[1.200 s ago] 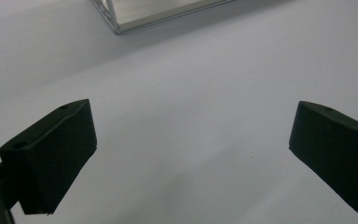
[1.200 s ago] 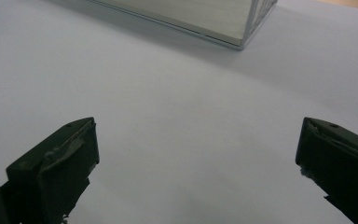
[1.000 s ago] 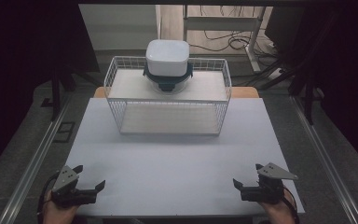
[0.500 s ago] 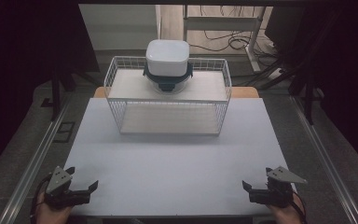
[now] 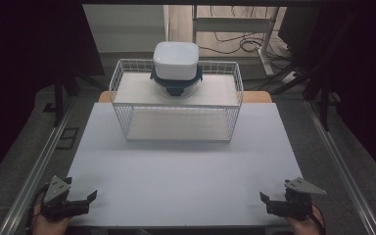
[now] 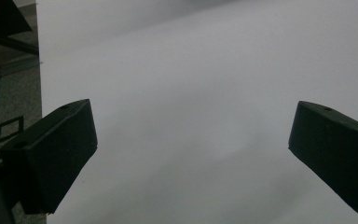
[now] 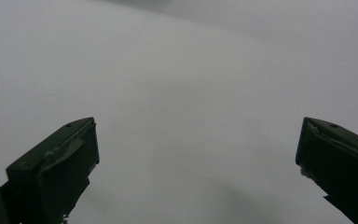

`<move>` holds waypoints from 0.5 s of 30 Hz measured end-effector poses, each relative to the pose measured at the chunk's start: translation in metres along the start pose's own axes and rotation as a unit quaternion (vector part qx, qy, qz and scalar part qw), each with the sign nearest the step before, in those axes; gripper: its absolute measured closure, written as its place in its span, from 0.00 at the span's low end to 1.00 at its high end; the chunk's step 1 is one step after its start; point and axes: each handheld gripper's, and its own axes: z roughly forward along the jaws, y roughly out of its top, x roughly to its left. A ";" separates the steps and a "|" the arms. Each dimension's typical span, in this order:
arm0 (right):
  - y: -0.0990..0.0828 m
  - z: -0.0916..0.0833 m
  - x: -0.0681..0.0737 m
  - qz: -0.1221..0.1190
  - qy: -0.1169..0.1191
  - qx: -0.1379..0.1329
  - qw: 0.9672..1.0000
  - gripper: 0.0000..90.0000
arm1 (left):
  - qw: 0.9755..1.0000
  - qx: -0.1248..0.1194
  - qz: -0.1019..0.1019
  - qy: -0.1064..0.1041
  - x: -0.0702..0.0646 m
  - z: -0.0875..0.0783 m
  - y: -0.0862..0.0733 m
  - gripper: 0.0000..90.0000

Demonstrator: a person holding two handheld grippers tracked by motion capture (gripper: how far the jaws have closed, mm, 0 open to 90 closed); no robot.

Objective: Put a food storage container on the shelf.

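Two grippers sit at the near corners of the white table point(image 5: 186, 166): the left gripper point(image 5: 85, 201) and the right gripper point(image 5: 269, 203), each with jaws spread wide and nothing between them. Well apart from both, at the far edge, a white container point(image 5: 176, 60) rests on a wire basket point(image 5: 176, 105).

A basket point(image 5: 176, 105) stands at the far middle of the surface point(image 5: 186, 166). A container point(image 5: 176, 63) sits on a shelf point(image 5: 215, 90) in the basket, at its rear middle. The left gripper point(image 5: 81, 201) rests at the near left corner of the surface, the right gripper point(image 5: 270, 204) at the near right corner, both well apart from the basket. Bare surface lies between each gripper's spread fingers point(image 6: 51, 154).
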 end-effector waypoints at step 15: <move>-0.003 0.006 -0.003 0.008 0.002 0.032 0.999 0.00 | 0.998 0.059 -0.012 -0.007 0.006 0.015 -0.010 0.01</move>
